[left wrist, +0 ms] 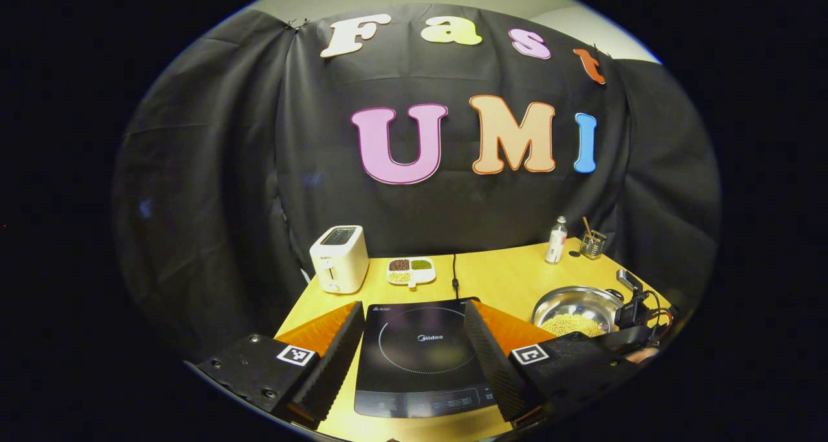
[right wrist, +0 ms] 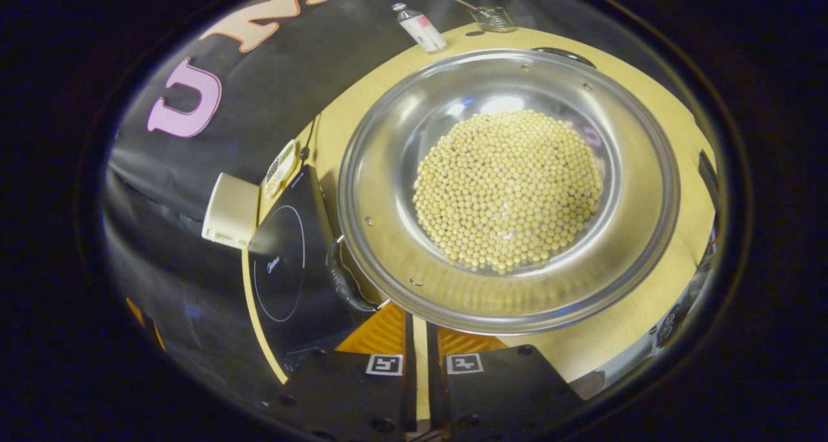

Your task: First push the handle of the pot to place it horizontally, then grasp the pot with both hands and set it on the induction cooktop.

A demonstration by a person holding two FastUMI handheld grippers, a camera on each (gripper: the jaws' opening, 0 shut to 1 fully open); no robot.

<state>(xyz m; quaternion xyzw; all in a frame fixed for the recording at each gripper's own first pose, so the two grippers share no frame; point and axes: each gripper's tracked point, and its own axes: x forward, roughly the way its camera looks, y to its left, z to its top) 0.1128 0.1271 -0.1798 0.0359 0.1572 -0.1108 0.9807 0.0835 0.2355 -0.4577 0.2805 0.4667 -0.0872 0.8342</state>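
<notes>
"Midea" brand on induction cooktop [left wrist: 420, 358], small logo at its corner

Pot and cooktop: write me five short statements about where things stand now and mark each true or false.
1. The pot holds pale round beans. True.
2. The pot sits on the induction cooktop. False: it stands on the yellow table beside the cooktop, whose glass top is bare.
3. The left gripper is open, its fingers spread wide in front of the cooktop. True.
4. The right gripper is clamped on the pot's rim. False: its fingers are nearly together just short of the pot, holding nothing.
5. The toaster stands at the back of the table, beyond the cooktop. True.
</notes>
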